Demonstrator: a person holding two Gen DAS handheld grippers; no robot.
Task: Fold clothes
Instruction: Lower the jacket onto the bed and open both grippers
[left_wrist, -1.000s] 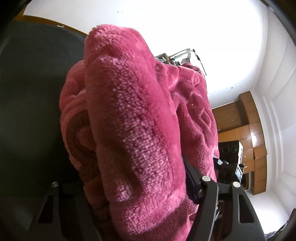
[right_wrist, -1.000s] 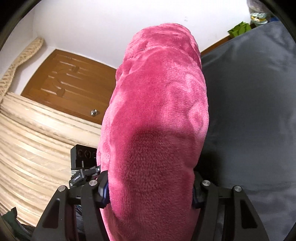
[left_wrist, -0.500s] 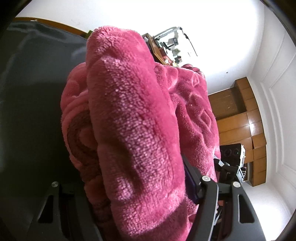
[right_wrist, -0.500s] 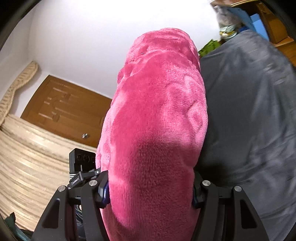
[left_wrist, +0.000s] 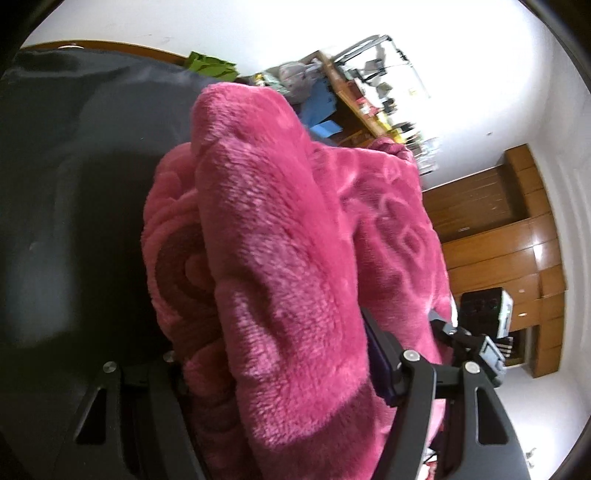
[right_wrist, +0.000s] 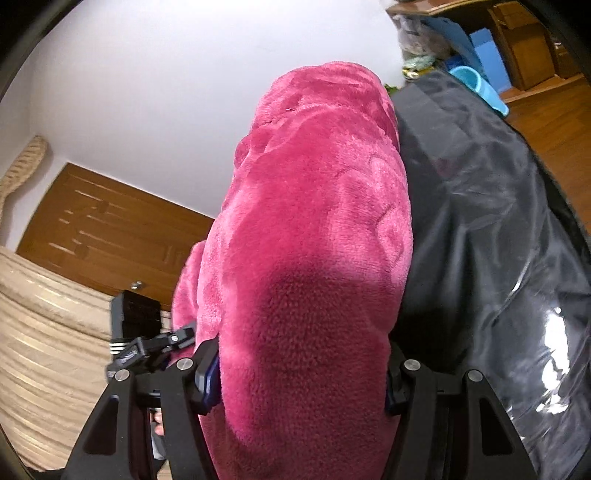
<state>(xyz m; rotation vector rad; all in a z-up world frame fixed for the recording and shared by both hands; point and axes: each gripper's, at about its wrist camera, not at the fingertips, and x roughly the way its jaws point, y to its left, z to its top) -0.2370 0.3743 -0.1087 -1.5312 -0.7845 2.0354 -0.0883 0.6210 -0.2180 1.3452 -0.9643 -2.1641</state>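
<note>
- The pink fleece garment (left_wrist: 295, 258) is gripped by the left hand-held gripper (left_wrist: 280, 373).
- It is clamped likewise by the right hand-held gripper (right_wrist: 299, 373), beside the dark sheet (right_wrist: 480, 221).

Left gripper (left_wrist: 280, 373) fingertips buried in pink fleece garment (left_wrist: 295, 258); shelf clutter (left_wrist: 373, 99) blurred.

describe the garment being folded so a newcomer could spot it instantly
Start at the dark grey sheet covering the work surface. Bunched above it, pinched in both the left tongs and right tongs, is the pink fleece garment: the only plush, bright pink thing, embossed with swirls.
</note>
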